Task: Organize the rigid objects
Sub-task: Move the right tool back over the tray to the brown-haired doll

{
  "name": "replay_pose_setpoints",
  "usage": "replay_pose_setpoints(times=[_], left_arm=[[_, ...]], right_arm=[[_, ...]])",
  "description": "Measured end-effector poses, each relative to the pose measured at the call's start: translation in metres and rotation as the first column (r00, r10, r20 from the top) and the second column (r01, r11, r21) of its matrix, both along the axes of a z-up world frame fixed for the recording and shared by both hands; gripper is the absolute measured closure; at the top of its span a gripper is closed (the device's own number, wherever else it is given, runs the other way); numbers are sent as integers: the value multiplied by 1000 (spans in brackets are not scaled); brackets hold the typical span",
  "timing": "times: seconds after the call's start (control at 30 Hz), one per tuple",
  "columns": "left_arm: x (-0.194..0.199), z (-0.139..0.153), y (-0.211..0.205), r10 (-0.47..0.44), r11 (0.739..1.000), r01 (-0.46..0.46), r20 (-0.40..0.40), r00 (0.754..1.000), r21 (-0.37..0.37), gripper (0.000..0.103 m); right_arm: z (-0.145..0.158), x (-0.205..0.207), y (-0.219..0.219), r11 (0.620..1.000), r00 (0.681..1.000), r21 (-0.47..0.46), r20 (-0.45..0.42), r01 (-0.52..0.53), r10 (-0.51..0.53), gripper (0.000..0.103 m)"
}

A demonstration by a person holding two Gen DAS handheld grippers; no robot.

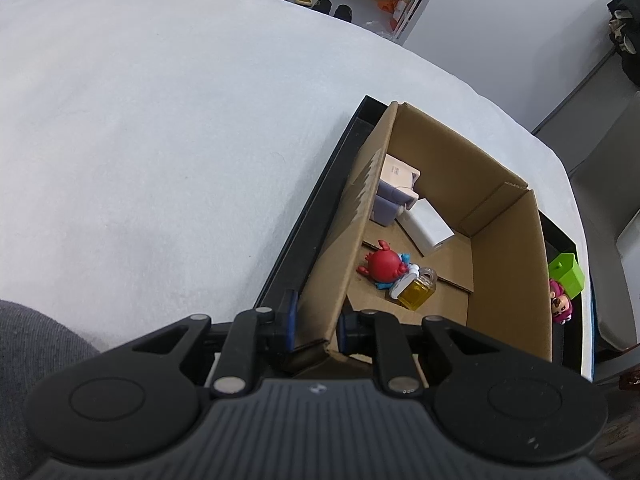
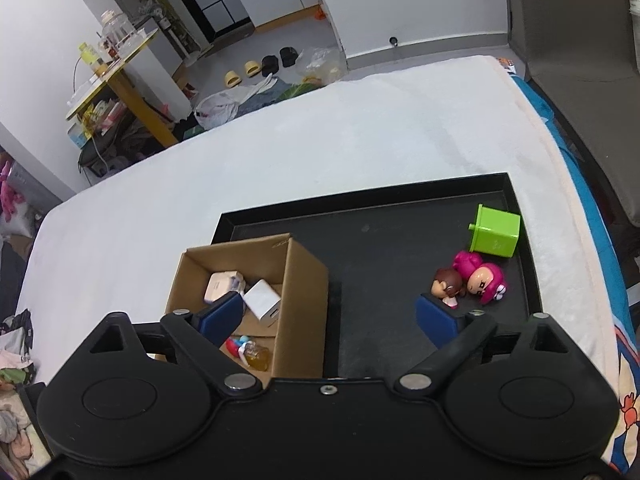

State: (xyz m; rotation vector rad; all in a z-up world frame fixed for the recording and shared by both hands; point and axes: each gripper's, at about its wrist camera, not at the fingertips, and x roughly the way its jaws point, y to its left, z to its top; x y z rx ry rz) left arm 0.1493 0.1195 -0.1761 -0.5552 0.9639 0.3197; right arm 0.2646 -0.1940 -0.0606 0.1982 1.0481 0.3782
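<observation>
Crab toy (image 1: 383, 266), perfume bottle (image 1: 418, 290) inside carton (image 1: 508, 280)

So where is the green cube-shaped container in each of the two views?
Left wrist view: green container at the far right edge, beyond the cardboard box wall, above the pink figure.
Right wrist view: upper right of the black tray, behind the pink figure.
Shared landmark: the cardboard box.
</observation>
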Motion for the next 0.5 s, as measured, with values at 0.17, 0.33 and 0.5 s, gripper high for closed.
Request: replay_pose_setpoints(times=[0.17, 0.33, 0.5], left_arm=[[1, 0, -2, 1, 1000, -1, -2, 1000, 10, 86], [0, -1, -4, 5, 1000, -5, -2, 1000, 15, 86], [1, -1, -4, 9, 1000, -9, -7, 1000, 13, 86]], right_arm=[[-9, 3, -10, 1000, 1000, -5, 5, 26, -26, 5], [-25, 6, -18, 998, 999, -32, 6, 46, -45, 4], [-42, 9, -25, 997, 998, -41, -2, 68, -68, 4]])
